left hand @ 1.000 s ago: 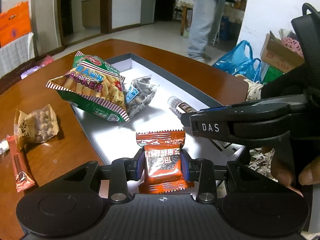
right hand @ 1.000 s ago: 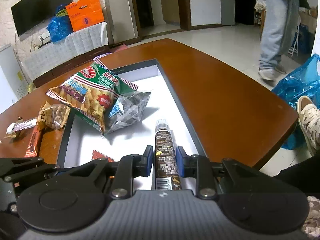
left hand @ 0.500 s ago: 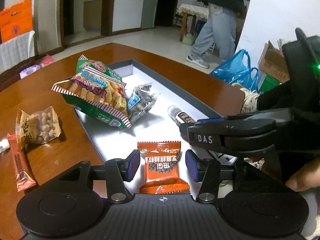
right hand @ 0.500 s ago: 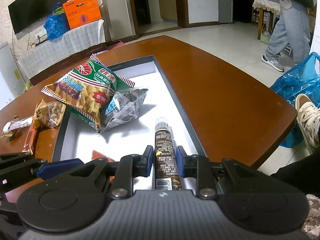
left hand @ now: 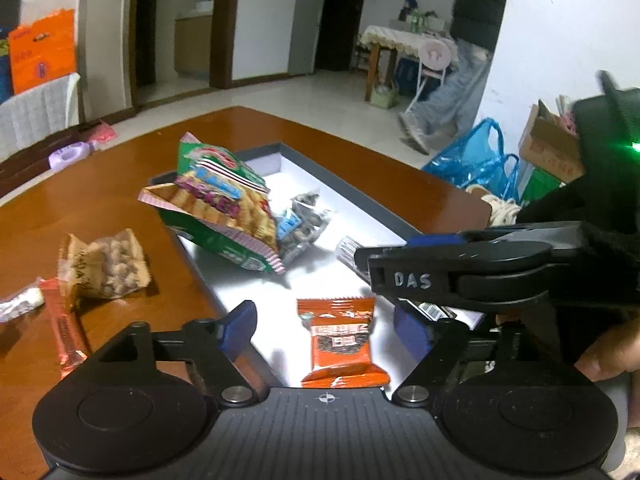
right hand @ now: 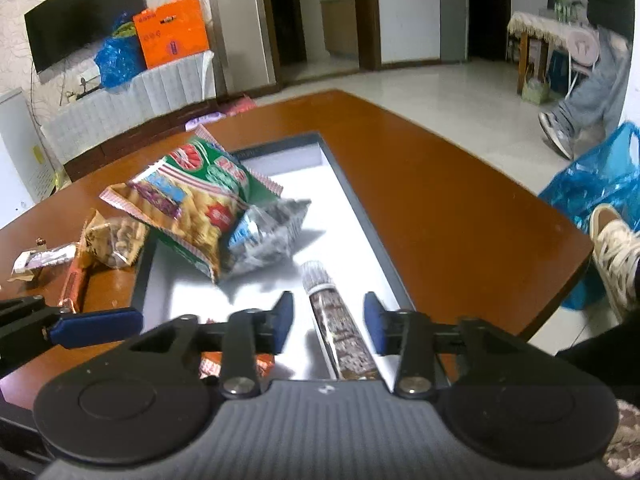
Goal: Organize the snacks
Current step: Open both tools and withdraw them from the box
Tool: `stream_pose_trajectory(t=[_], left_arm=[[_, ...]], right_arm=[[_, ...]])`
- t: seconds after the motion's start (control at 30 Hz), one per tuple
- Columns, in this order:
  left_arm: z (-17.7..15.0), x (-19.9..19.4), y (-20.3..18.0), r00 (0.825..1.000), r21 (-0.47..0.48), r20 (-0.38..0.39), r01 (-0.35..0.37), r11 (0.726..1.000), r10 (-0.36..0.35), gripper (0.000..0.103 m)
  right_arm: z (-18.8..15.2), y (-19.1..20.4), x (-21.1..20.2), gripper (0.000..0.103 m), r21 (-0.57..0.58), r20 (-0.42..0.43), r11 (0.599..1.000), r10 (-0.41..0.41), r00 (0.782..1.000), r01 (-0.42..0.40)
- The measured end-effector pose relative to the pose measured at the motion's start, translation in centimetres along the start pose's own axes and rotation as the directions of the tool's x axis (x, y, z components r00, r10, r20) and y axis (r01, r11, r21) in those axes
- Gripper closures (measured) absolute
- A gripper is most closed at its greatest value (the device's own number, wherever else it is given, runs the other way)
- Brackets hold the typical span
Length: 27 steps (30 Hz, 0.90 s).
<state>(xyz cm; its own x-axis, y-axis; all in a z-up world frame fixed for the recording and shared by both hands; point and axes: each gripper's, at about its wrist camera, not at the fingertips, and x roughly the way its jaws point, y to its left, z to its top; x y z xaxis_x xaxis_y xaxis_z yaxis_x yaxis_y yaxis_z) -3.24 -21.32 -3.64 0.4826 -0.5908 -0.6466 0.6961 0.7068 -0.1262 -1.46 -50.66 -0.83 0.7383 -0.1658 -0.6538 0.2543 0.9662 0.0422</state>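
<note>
As both grippers' jaws open, 2 snacks lie free in the tray [right hand: 362, 216].
Left gripper [left hand: 326, 330] straddles an orange packet [left hand: 340, 338]; right gripper [right hand: 329, 322] straddles a brown tube [right hand: 340, 332]; pads touch neither.

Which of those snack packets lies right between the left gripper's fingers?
The small orange packet in the tray, lying free between the opening left gripper. The green cracker bag lies farther back.

Both tools are matte black. The left gripper [left hand: 324, 330] carries blue pads on jointed linkages, silver pivot screws and round recessed discs. The right gripper [right hand: 329, 322] matches it — "DAS" handwritten in white on its side, a green light glowing above, a black fleece sleeve [left hand: 592, 216] behind.
</note>
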Motion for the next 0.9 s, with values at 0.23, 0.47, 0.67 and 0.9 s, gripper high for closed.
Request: stream_pose_trajectory(t=[0.23, 0.47, 0.67, 0.9], left_arm=[[-1.3, -3.4, 2.6, 0.992, 0.045, 0.047, -0.119, 0.992, 0.117, 0.016], [-1.5, -7.3, 6.1, 0.972, -0.005, 0.099, -0.214, 0.977, 0.213, 0.015], [0.0, -9.3, 10.0, 0.945, -0.168, 0.126, -0.279, 0.945, 0.302, 0.010], [-2.0, -9.4, 14.9, 0.946, -0.243, 0.061, -0.296, 0.924, 0.319, 0.003]], right_arm=[[0.2, 1.4, -2.7, 0.030, -0.004, 0.177, 0.997, 0.078, 0.981, -0.079], [0.9, 5.2, -4.3, 0.029, 0.005, 0.247, 0.991, 0.129, 0.961, -0.134], [3.2, 10.0, -6.8, 0.016, 0.113, 0.387, 0.957, 0.204, 0.899, -0.266], [3.9, 15.2, -4.9, 0.011, 0.145, 0.342, 0.932, 0.267, 0.901, -0.331]])
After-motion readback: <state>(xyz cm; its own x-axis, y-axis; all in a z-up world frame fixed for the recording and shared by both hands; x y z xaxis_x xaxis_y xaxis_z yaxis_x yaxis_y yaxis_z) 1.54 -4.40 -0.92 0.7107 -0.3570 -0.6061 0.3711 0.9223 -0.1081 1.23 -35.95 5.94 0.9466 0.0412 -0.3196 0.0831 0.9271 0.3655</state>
